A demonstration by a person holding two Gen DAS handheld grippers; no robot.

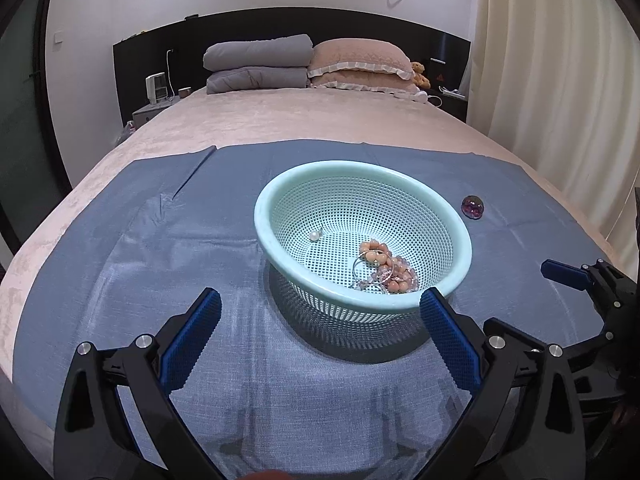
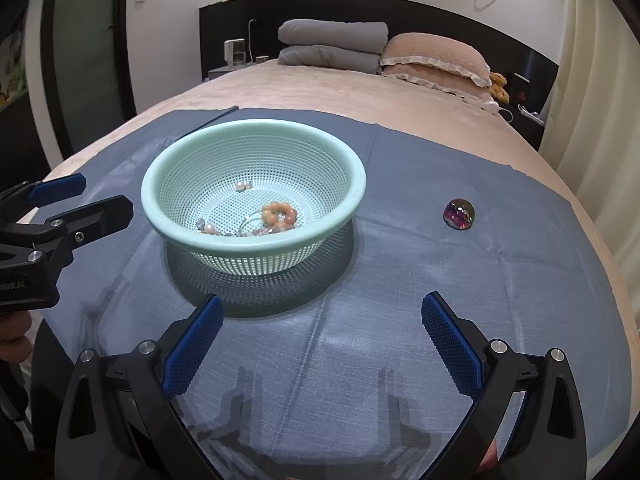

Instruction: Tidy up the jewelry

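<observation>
Spread over the bed [image 1: 280,120], a blue cloth [image 1: 160,240] carries the mint basket [image 2: 352,204] of bead bracelets [image 1: 384,268]; an iridescent purple bead [image 2: 459,213] lies apart. Left claw [image 1: 320,320] and right claw [image 2: 322,322] hover level, both spread wide, empty.

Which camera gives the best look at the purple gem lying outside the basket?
The right wrist view: the purple gem sits larger and unobstructed on the blue cloth, right of the basket. The left wrist view shows it smaller, farther off.
</observation>
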